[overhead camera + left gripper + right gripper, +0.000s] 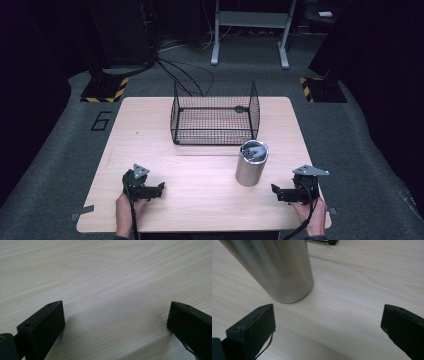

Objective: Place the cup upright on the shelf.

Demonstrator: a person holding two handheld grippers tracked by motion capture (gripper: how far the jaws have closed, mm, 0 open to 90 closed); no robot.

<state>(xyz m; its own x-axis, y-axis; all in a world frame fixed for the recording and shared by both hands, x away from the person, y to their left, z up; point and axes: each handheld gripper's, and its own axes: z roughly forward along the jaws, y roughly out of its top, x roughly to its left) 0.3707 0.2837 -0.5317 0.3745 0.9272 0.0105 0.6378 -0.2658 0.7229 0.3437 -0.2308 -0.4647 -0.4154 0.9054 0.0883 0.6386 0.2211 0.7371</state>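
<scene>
Right tool (328,321) near steel cup (274,267).

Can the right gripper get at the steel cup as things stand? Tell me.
Probably yes. The right gripper is open, pointing toward the cup, with bare table between them. The basket stands behind the cup, out of the way.

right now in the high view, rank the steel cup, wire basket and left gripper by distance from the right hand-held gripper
1. Shiny steel cylindrical cup, just to its left.
2. Left hand-held gripper, across the table's near edge.
3. Black wire mesh basket, at the far middle.
Measured from the right hand-held gripper.
</scene>
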